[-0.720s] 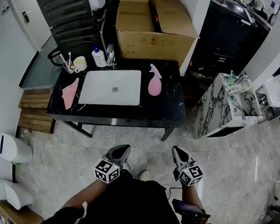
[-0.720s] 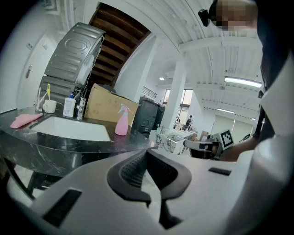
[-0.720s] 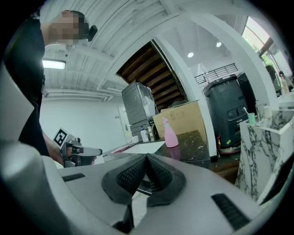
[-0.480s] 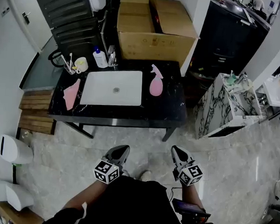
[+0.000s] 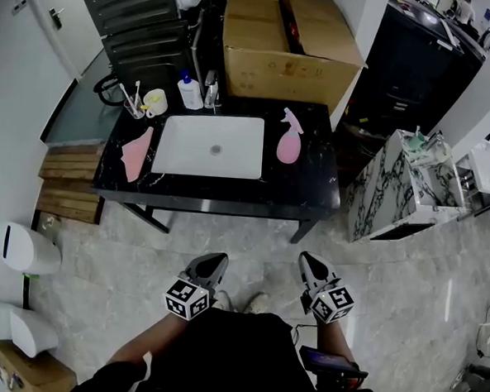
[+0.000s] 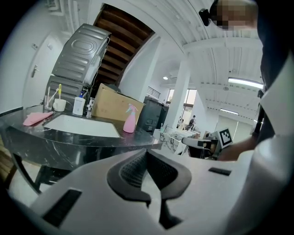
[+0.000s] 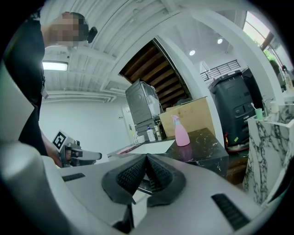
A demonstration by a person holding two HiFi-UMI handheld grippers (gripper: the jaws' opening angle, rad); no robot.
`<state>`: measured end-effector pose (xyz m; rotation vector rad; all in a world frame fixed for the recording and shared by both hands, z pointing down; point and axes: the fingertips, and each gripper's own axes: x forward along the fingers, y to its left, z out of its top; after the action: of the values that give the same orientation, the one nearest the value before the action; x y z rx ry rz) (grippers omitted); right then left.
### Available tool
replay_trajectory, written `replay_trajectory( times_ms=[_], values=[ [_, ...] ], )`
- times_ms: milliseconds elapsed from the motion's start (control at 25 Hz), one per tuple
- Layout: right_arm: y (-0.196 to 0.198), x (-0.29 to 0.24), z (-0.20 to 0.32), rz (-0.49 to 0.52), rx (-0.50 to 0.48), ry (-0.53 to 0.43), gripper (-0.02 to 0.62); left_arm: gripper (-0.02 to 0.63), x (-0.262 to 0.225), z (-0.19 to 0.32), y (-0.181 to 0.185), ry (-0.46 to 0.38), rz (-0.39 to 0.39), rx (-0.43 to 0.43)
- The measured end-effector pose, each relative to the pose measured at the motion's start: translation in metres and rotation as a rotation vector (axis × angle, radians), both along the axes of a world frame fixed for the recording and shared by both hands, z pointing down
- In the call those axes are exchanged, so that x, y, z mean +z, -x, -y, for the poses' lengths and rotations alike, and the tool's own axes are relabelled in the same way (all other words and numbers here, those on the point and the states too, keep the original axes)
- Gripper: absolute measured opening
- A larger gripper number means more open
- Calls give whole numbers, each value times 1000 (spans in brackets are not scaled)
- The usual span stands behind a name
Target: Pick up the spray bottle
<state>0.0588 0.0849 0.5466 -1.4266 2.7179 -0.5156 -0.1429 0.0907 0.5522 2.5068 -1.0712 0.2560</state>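
Black counter (image 5: 311, 193) carries the pink spray bottle (image 5: 289, 144), probably light, smooth plastic; better to take it at the neck. Both the left gripper (image 5: 215, 261) and the right gripper (image 5: 307, 260) are pressed together, empty.

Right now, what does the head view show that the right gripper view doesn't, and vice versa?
Only the head view: the floor between the person and the counter, and the wooden slats at its left end. Only the right gripper view: the right gripper, jaws together, empty. Both: the pink spray bottle upright, right of the sink, cardboard box behind.
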Motion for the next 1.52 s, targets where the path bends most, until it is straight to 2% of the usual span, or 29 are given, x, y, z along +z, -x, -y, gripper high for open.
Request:
replay_trajectory(
  times_ms=[400,920,1200,1520],
  values=[
    [2,10,6,2,-10,25,26,8,-4,9,-6,-15,9,-21],
    [-9,10,40,3,-28,30,26,8,-5,28,-11,-10,18,-70],
    [-14,5,74,-29,8,24,26,8,-3,71,-22,-12,-9,-16],
    [-18,-9,126,-83,72,14,26,8,-8,144,-29,-30,-46,75]
  ],
)
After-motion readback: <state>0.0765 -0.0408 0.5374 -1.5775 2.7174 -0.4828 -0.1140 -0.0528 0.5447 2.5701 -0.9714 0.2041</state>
